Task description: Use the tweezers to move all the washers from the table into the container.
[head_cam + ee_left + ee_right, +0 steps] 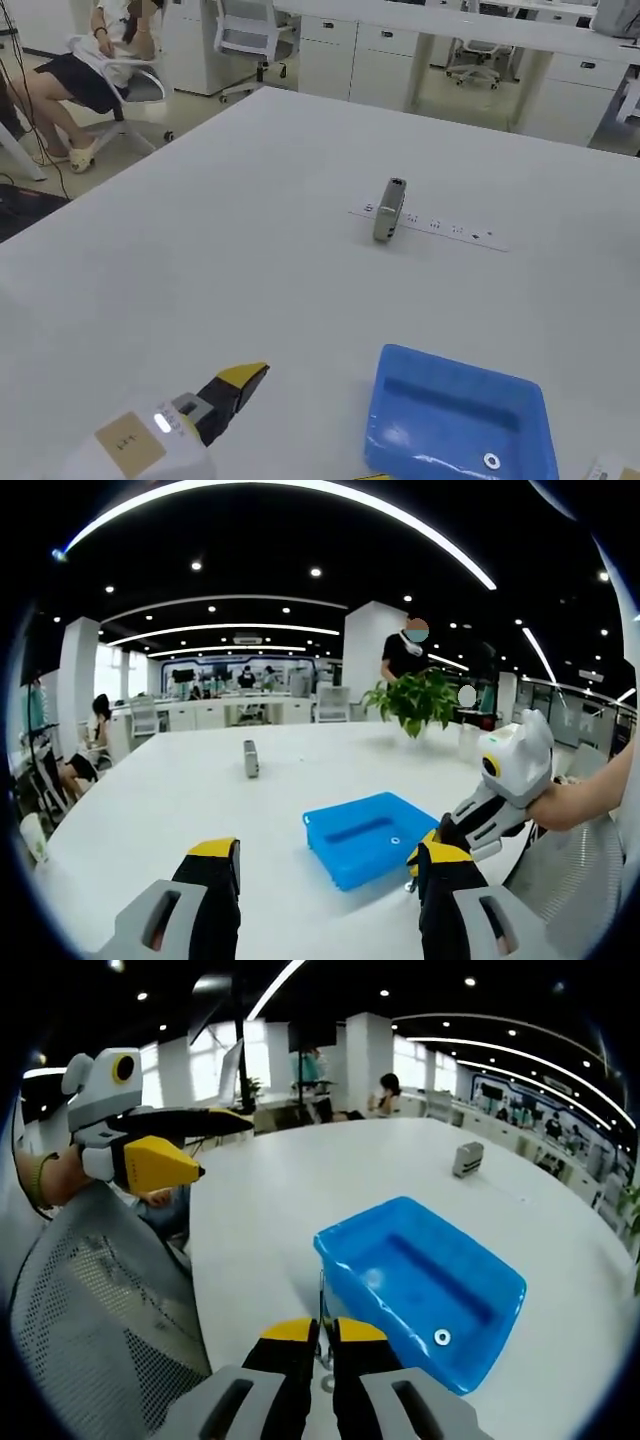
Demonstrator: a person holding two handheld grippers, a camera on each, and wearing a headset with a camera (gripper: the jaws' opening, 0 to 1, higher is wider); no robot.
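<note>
the right gripper (320, 1335) has its jaws nearly together, pinching thin tweezers (321, 1305) whose tips stand at the near corner of the blue container (400, 1210). one washer (441, 1337) lies inside the container, off to that gripper's right. the container sits by the worktop's (250, 250) near edge. the left gripper (328, 875) hovers wide open to the container's left.

White table (200, 280), plain matte top. Blue container (450, 410) sits flat on it, near right. Further back, mid-table, a small grey device (389, 210) stands on edge at the left end of a thin strip of small markings (450, 230). A potted plant (418, 702) appears to stand at one end of the table.
</note>
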